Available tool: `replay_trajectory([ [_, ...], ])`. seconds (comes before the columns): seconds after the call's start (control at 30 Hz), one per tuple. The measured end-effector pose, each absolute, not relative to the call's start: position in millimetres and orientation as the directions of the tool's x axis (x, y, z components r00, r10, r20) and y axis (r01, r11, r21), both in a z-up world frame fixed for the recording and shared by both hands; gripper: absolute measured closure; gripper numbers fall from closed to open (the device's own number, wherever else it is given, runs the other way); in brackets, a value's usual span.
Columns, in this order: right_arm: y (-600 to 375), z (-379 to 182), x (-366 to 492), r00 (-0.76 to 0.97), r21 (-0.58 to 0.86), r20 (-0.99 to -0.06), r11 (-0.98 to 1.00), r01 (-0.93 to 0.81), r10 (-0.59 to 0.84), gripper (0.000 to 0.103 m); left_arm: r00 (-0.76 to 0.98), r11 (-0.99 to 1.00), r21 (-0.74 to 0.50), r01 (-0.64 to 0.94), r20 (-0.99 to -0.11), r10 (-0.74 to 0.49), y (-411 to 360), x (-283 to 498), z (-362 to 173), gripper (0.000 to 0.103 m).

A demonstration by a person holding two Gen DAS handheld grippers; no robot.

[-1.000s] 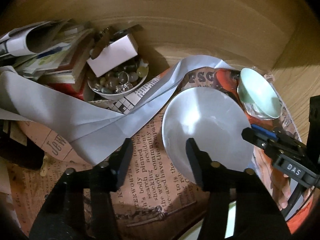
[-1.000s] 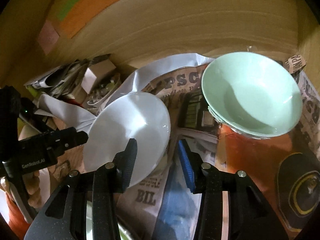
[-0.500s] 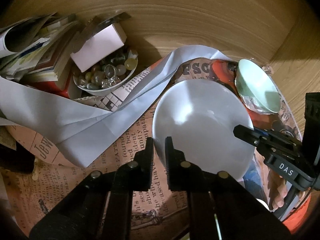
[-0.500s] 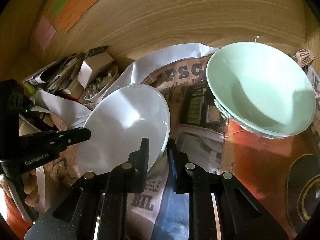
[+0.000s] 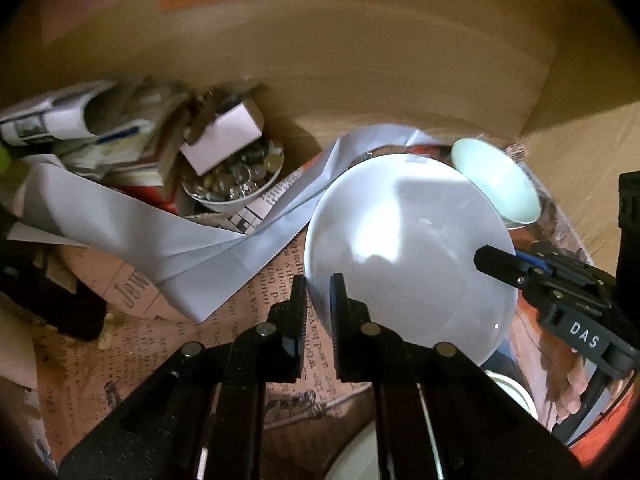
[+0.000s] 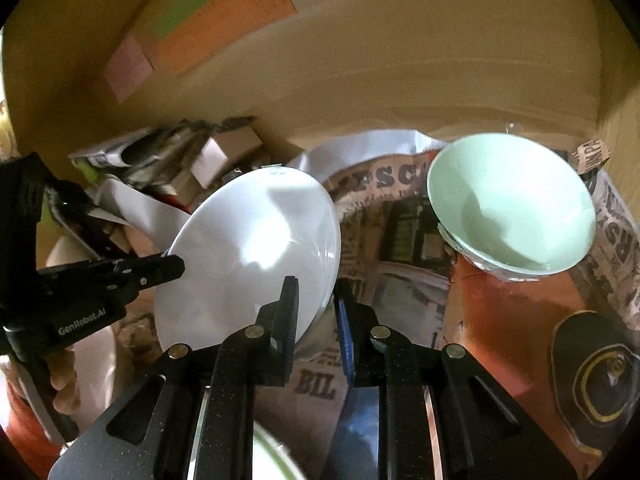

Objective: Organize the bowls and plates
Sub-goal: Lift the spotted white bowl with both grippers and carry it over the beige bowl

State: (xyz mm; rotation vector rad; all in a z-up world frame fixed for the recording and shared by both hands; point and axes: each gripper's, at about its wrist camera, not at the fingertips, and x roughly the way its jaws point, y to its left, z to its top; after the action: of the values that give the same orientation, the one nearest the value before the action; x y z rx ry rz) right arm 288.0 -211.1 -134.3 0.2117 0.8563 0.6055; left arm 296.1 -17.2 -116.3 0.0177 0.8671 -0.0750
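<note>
A white plate (image 5: 408, 240) is held off the newspaper by both grippers. My left gripper (image 5: 318, 300) is shut on its near left rim. My right gripper (image 6: 316, 304) is shut on the plate's (image 6: 252, 248) right rim and also shows in the left wrist view (image 5: 496, 266). A pale green bowl (image 6: 512, 200) stands on the newspaper to the right of the plate and shows in the left wrist view (image 5: 496, 180) behind the plate. Another plate's rim (image 5: 352, 456) shows below my left gripper.
A small bowl of marbles (image 5: 234, 180) with a white box (image 5: 222, 136) on it sits at the back left, beside stacked papers (image 5: 100, 132). A long white paper sheet (image 5: 160, 232) lies across the newspaper-lined floor (image 5: 160, 344). Wooden walls (image 6: 400, 60) close in behind and right.
Both grippers closed on the white plate's rim, then lifted it; the plate now sits higher and nearer in both views.
</note>
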Motion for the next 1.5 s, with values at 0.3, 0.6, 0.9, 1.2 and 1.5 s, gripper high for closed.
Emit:
replay_trajectory([
  [0.3,-215,-105,254,0.562,0.385,-0.581,0.807,-0.447,0.589,0.086,0.731,0.996,-0.028,0.09,-0.677,-0.085,-21,244,-90,0.093],
  [0.6,-212,-85,219,0.577,0.374,-0.53,0.782,-0.499,0.622,0.086,0.799,0.995,-0.049,0.083,-0.593,-0.096,-9,191,-73,0.093],
  [0.9,-194,-84,191,0.554,0.382,-0.511,0.751,-0.538,0.657,0.086,0.826,0.994,-0.092,0.067,-0.554,-0.107,14,147,-71,0.093],
  [1.2,-172,-84,169,0.531,0.374,-0.501,0.724,-0.579,0.684,0.086,0.852,0.995,-0.1,0.025,-0.519,-0.074,37,113,-75,0.093],
  [1.5,-147,-91,154,0.499,0.385,-0.504,0.7,-0.601,0.705,0.086,0.859,0.993,-0.114,-0.011,-0.51,-0.049,61,88,-77,0.093],
])
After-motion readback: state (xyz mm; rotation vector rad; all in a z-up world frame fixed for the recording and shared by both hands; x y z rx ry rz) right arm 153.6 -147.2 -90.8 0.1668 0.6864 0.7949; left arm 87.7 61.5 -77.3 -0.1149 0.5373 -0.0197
